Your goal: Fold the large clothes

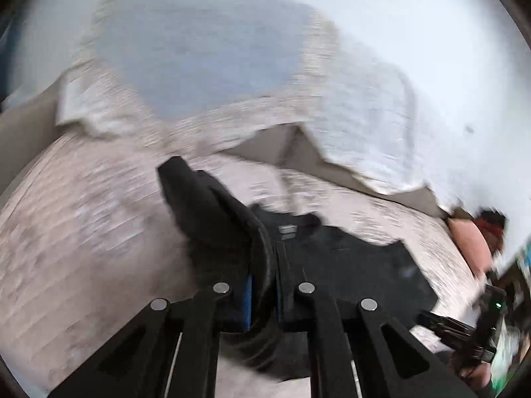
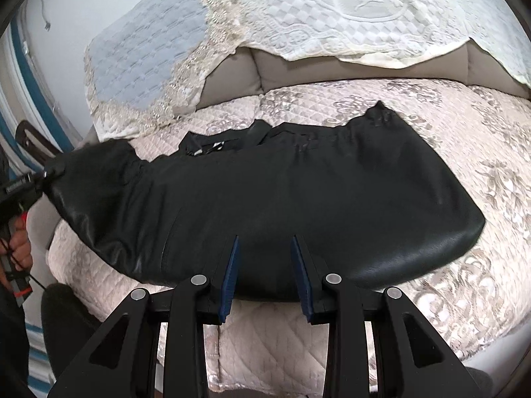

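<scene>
The left gripper (image 1: 264, 285) is clamped on one end of the garment (image 2: 265, 205), a black, leather-like piece lying lengthwise across the quilt (image 2: 464, 282). In the right wrist view that end is lifted off the quilt at the far left, pinched at the tool's tip, with a hand (image 2: 20, 248) on the handle below it. The left view is smeared with motion, so how deep the bite goes is hard to judge; it looks like a thick bunch of cloth between the pads.

The right gripper (image 2: 265, 275) hangs over the near edge of the garment with its jaws part open and nothing between them. The cloth beneath lies flat and untouched.

The risks, as I read them:
- The slick surface may slide out of the left pads if the lifted end is swung fast, and the fold drops short.
- With only one end held, the rest can drag and skew, since the right tool pins nothing.
- The far edge is already ruffled near the strap (image 2: 229, 142), and a fold laid over it would trap the bunching.
- Beyond, the lace cover (image 2: 298, 16) hangs loose over the cushions (image 2: 332, 69); a high sweep could snag it.
</scene>
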`<state>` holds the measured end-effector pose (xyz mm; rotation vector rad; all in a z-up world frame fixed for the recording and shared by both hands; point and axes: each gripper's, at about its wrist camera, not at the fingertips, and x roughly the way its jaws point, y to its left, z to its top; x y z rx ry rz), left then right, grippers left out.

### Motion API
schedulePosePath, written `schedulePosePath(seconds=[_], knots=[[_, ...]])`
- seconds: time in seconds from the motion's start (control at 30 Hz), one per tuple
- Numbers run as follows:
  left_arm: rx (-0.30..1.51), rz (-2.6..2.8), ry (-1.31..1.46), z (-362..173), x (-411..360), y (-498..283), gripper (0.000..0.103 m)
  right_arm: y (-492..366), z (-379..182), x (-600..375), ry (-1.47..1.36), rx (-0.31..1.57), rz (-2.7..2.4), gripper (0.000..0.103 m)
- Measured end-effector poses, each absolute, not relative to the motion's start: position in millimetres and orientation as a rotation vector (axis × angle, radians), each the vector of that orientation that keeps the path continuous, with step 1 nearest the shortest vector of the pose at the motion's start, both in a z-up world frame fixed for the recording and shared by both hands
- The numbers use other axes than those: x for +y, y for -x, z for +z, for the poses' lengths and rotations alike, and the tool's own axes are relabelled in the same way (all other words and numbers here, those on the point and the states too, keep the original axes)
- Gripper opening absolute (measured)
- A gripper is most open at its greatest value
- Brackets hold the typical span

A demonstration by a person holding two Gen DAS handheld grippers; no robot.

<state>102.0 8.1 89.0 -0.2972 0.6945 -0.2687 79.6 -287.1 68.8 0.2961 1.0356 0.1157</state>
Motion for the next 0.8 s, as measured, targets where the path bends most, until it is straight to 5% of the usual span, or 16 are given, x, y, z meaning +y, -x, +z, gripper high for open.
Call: schedulePosePath(seconds=[0.17, 0.47, 0.6, 0.8], knots=[[0.714, -0.491, 0.214, 87, -77, -119, 0.009, -67, 75, -307, -0.321, 1.016, 0.077, 0.033], [1.005, -0.664, 0.14, -25, -165, -128, 0.01, -59, 64, -333, -0.381, 1.042, 0.026, 0.033], [0.954, -0.717, 0.152, 3, -151, -109, 0.016, -61, 61, -331, -0.393, 1.046, 0.043, 0.033], [0.788, -0.7, 0.184, 64, -110, -96, 0.039, -76, 62, -317, -0.405, 1.029, 0.1, 0.039]])
